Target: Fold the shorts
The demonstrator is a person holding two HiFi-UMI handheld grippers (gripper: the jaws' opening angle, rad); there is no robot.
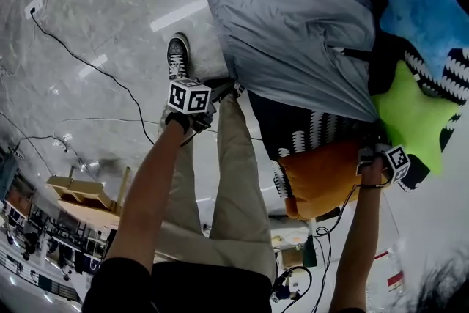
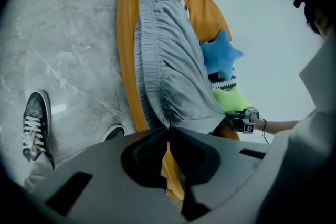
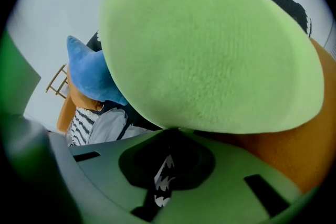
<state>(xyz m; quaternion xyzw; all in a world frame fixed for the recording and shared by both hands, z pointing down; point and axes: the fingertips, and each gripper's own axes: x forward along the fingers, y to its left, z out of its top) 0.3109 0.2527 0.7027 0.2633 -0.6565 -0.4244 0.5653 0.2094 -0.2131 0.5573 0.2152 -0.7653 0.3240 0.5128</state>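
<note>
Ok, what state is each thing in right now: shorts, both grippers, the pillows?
Shorts: spread out, unfolded, over the patterned cover.
Left gripper: shut on the shorts' waistband corner.
Right gripper: shut; whether it holds cloth is unclear.
Green pillow: lying by the shorts, close over the right gripper's tip.
Blue pillow: lying by the shorts.
</note>
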